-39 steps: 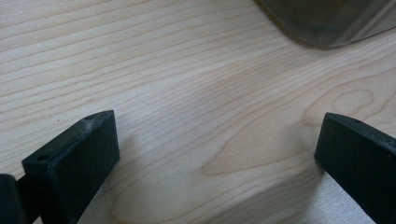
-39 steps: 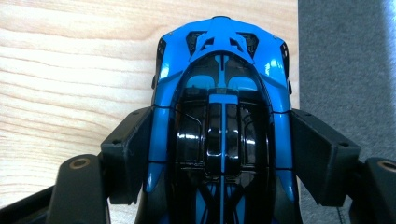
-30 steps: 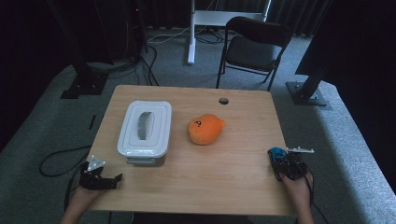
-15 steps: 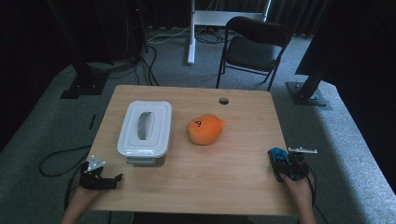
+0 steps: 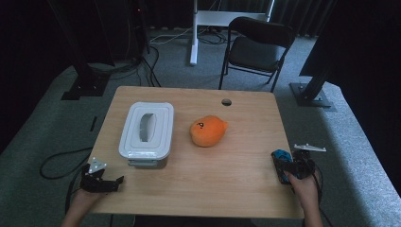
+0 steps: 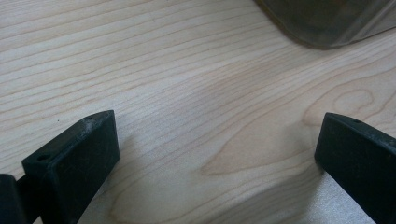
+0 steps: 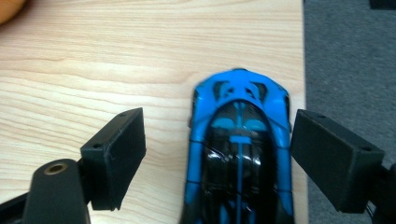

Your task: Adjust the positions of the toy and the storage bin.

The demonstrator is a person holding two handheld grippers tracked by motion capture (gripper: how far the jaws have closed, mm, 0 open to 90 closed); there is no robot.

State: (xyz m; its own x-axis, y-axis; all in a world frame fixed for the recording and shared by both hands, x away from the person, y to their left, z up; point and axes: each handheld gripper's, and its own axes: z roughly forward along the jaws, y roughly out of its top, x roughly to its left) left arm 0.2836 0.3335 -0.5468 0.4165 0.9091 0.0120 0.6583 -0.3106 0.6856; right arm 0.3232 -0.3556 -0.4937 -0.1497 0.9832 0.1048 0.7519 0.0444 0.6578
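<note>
A blue and black toy car [image 7: 238, 154] lies at the right edge of the wooden table [image 5: 222, 184], nose pointing away from the person. My right gripper [image 7: 217, 126] straddles it. Its jaws have just been opening, so the car sits between them with a wide gap on the left side. From above, the car [image 5: 282, 158] pokes out ahead of the right gripper [image 5: 286, 171]. My left gripper [image 5: 116, 182] rests at the table's front left corner. It is open [image 6: 217, 135] over bare wood with nothing between its fingers.
A white lidded container [image 5: 146, 128] stands left of centre, and its corner [image 6: 327, 23] lies just ahead of the left gripper. An orange plush toy [image 5: 207, 130] lies mid-table. A cable hole [image 5: 226, 101] is near the far edge. A black chair [image 5: 257, 47] stands beyond the table.
</note>
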